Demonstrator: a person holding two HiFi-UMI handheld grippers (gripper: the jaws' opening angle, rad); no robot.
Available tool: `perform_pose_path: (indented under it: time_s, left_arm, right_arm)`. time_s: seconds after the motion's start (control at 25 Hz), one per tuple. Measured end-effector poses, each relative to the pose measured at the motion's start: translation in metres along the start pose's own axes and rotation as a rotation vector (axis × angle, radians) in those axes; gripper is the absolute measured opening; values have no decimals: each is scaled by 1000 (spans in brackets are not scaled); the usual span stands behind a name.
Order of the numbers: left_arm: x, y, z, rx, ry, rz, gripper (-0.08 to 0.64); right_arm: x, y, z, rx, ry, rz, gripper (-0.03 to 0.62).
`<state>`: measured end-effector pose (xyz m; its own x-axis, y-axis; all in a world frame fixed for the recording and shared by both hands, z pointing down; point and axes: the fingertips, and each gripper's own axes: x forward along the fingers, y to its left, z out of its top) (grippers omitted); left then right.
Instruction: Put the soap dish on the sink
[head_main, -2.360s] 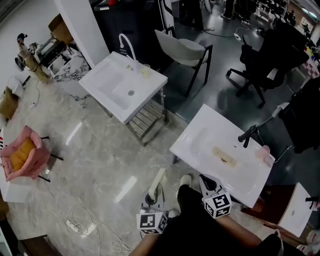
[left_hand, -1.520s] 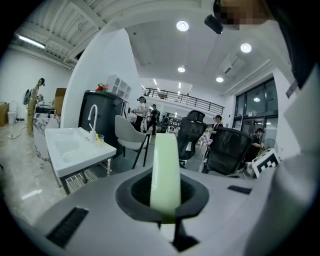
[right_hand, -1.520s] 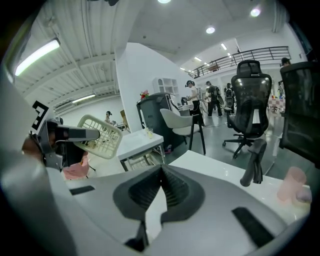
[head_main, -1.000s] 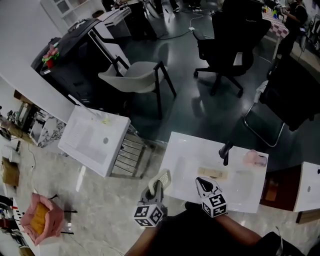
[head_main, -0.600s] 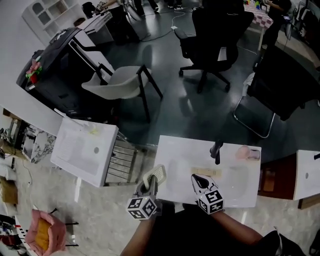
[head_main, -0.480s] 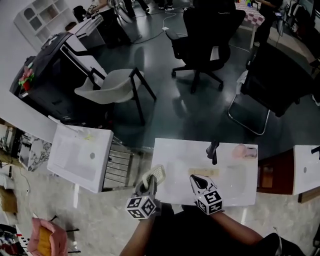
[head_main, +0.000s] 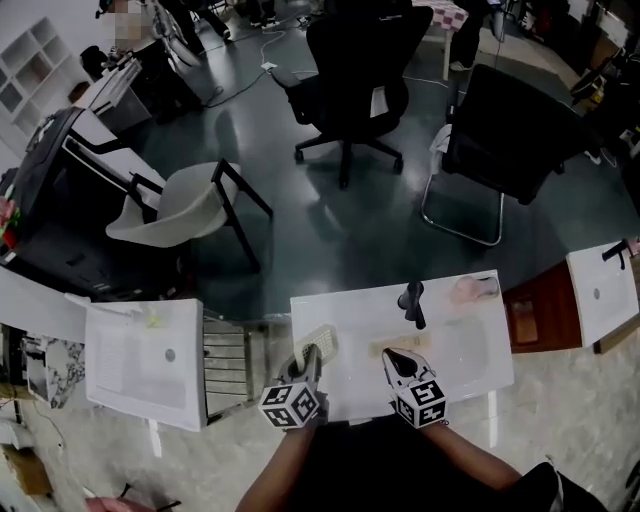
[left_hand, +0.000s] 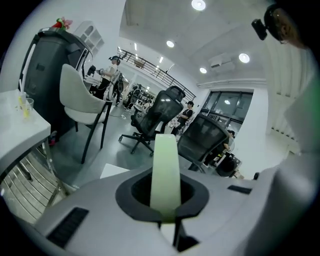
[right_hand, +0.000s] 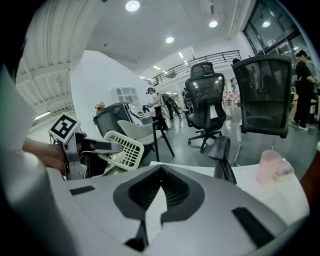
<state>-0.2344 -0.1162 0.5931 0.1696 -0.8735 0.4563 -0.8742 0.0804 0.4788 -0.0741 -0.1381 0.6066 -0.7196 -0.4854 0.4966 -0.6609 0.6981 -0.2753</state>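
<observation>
The soap dish (head_main: 320, 340) is a pale slotted tray. My left gripper (head_main: 311, 354) is shut on it and holds it over the near left part of the white sink (head_main: 350, 310). In the left gripper view the soap dish (left_hand: 165, 170) stands edge-on between the jaws of my left gripper (left_hand: 167, 207). In the right gripper view the soap dish (right_hand: 122, 146) shows at left, above the sink's corner. My right gripper (head_main: 394, 358) is shut and empty over the sink's near edge, just right of the left one. A black faucet (head_main: 411, 301) stands at the sink's back.
A pink cup (head_main: 470, 290) sits at the sink's far right. A beige strip (head_main: 400, 347) lies in the basin. A second sink (head_main: 140, 360) and a metal rack (head_main: 230, 355) stand at left. A grey chair (head_main: 175, 210) and black office chairs (head_main: 350, 60) are behind. A wooden cabinet (head_main: 525, 320) is at right.
The view has swung until the sink lies straight ahead. Both grippers have come forward over its near edge, and the left one has sunk a little with the soap dish still in it.
</observation>
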Motion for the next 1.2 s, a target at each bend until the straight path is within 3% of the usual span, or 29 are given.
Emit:
perform_pose_path:
  time_s: [0.56, 0.76, 1.0, 1.2]
  left_arm:
    - [84, 12, 2, -19, 137, -106, 17]
    - [107, 14, -13, -55, 187, -129, 17]
    - [132, 8, -37, 6, 256, -155, 17]
    - [151, -4, -57, -39, 291, -178, 17]
  right_arm:
    - [15, -26, 2, 84, -6, -108, -2]
    - [9, -46, -2, 112, -5, -153, -2]
    - [1, -76, -3, 166, -21, -220, -2]
    - [-7, -86, -18, 194, -3, -241, -2]
